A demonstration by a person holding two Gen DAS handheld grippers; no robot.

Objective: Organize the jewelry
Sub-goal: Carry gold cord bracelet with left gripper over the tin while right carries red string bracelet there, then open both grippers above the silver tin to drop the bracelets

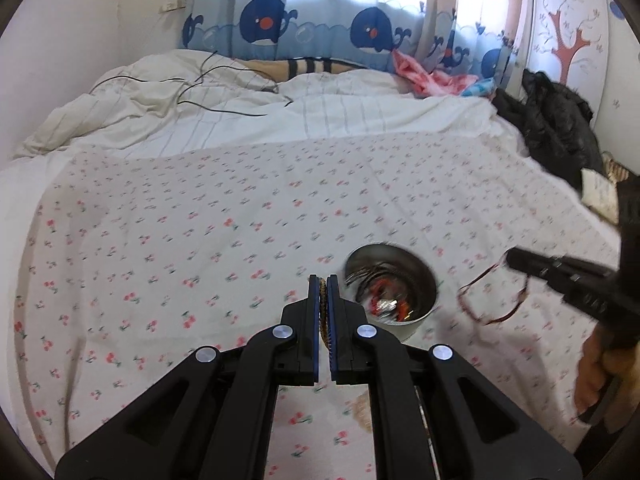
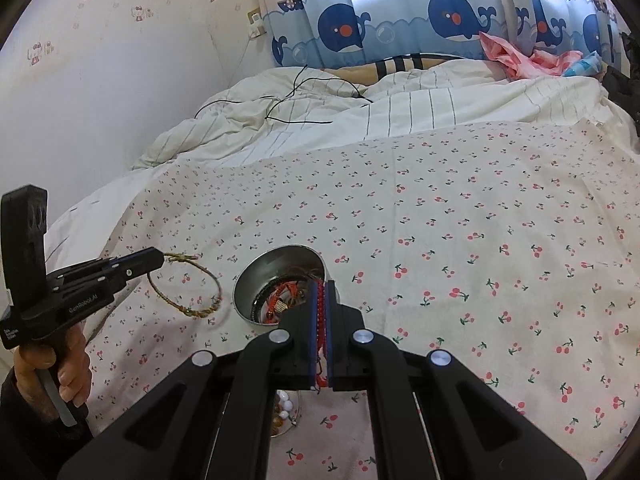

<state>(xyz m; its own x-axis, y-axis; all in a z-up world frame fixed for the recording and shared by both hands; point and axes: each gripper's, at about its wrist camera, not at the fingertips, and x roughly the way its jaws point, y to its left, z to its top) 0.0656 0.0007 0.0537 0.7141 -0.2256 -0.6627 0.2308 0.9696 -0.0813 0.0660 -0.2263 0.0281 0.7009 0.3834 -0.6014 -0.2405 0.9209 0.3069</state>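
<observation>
In the left wrist view my left gripper (image 1: 324, 278) is shut on a braided gold-brown bracelet (image 1: 323, 320), held above the cherry-print sheet. The right wrist view shows that bracelet (image 2: 185, 311) hanging as a loop from the left gripper (image 2: 160, 258), left of the bowl. My right gripper (image 2: 321, 283) is shut on a red bead string (image 2: 320, 312) just in front of the steel bowl (image 2: 280, 264). From the left wrist view the right gripper (image 1: 514, 258) trails a thin red loop (image 1: 489, 322) right of the bowl (image 1: 416, 276). Several red and dark pieces lie in the bowl.
White and amber beads (image 2: 283, 410) lie on the sheet under the right gripper. A striped duvet (image 1: 280, 120) with a black cable (image 1: 224, 110) covers the far half of the bed. Black clothes (image 1: 560, 120) pile at the right edge. A person's hand (image 2: 60, 364) grips the left handle.
</observation>
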